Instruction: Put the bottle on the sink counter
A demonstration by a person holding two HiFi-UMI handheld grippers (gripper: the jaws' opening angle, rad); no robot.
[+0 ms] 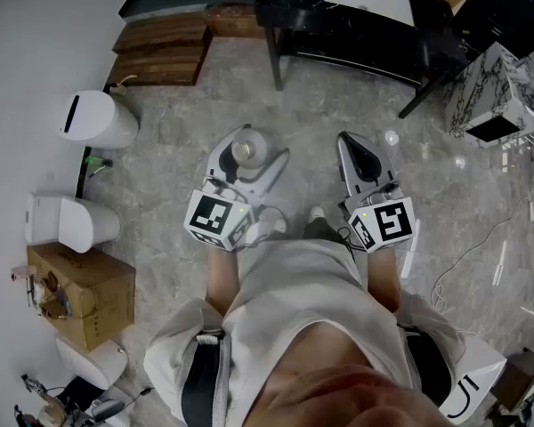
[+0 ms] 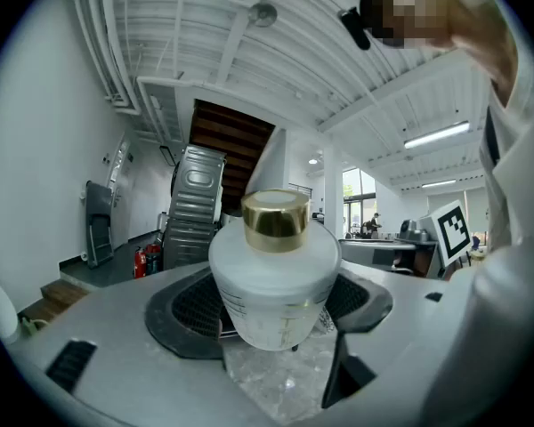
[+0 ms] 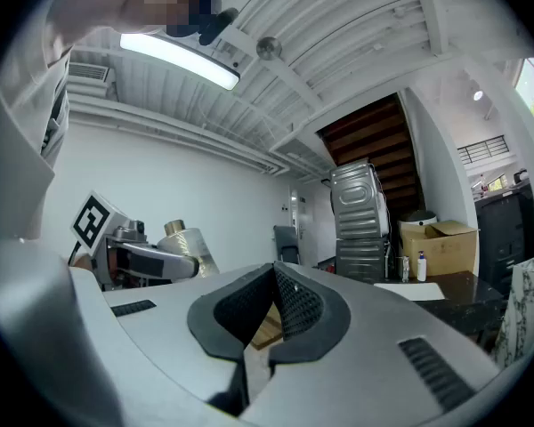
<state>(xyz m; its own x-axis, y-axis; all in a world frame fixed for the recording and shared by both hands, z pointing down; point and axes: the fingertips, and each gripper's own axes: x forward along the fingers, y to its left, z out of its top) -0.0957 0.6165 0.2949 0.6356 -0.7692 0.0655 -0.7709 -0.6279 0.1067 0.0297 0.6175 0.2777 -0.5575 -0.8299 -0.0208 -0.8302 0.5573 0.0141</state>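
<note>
**Bottle held in left jaws, right jaws shut and empty**

Head view: person stands on a grey marble floor, one gripper in each hand, both pointing level. The left gripper carries the bottle, seen from above as a round gold cap in a pale body, held above the floor in front of the person. The right gripper is just beside it, apart from it.

Left gripper view adds the grip detail: the frosted white bottle stands upright between the jaws, which sit wide with their dark pads against both its sides (faint print on the body, too small to read).

Right gripper view shows what the head view can't settle: jaws together, nothing between them. It also catches the left gripper and bottle side-on at its left edge.
</note>
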